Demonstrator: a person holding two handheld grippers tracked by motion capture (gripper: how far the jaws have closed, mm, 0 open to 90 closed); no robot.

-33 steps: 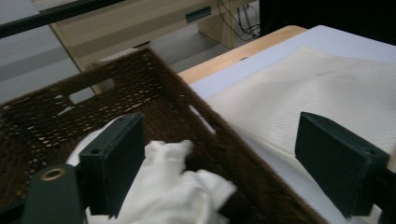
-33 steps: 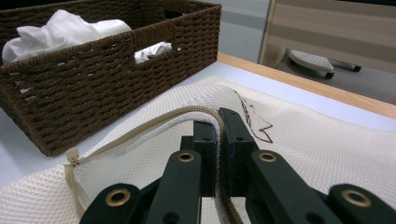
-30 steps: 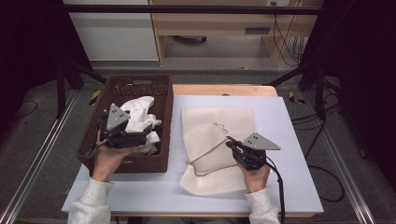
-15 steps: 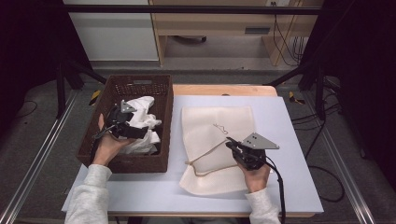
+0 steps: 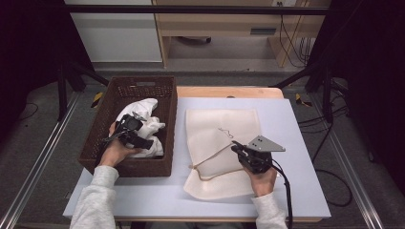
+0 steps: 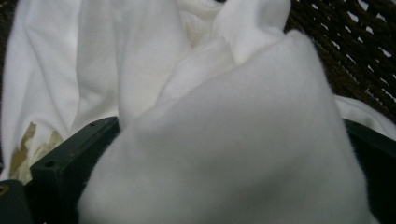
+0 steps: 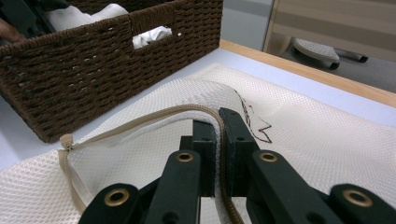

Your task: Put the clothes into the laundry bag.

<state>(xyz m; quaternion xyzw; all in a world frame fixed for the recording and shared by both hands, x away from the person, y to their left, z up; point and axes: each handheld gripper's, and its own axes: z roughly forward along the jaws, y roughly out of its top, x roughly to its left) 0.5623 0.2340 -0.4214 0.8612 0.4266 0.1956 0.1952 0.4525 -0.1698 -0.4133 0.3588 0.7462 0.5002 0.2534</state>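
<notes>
mesh bag held open beside the basket

right tongs pinch the zipper edge of the cream mesh bag on the desk, just right of the wicker basket; inside it, left tongs stand spread around white cloth.

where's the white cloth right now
In the high view the white cloth lies in the brown basket at table left, under the left gripper.
</notes>
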